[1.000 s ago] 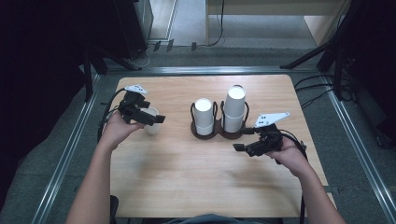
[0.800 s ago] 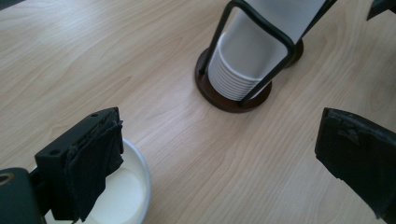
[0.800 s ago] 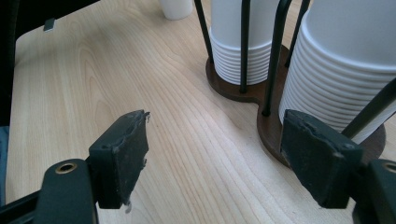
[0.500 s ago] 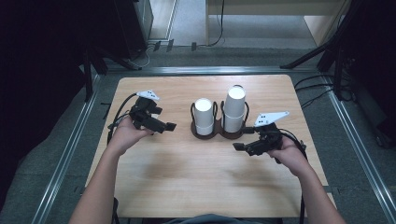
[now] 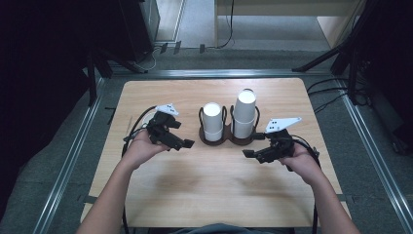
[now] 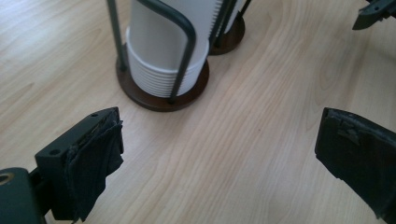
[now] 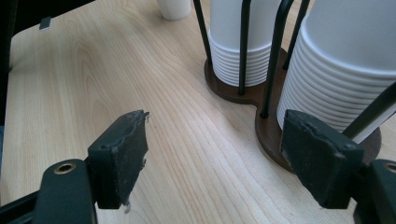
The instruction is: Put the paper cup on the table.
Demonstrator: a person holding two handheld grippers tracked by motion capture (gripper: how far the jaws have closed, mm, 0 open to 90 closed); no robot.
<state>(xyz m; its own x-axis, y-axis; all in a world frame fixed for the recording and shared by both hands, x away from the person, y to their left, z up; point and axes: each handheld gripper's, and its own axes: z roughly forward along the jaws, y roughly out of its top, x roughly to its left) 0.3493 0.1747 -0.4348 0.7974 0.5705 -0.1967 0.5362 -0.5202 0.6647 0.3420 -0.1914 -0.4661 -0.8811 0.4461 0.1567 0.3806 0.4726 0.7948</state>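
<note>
I am swinging my left gripper, jaws spread and empty, in from frame left toward the cup rack at centre. My right gripper is waiting open beside it. Its view is showing a lone cup top centre.

Nothing readable is showing anywhere: the white paper cups standing in the cup holder are showing plain sides, and no label is appearing beside that holder either.
</note>
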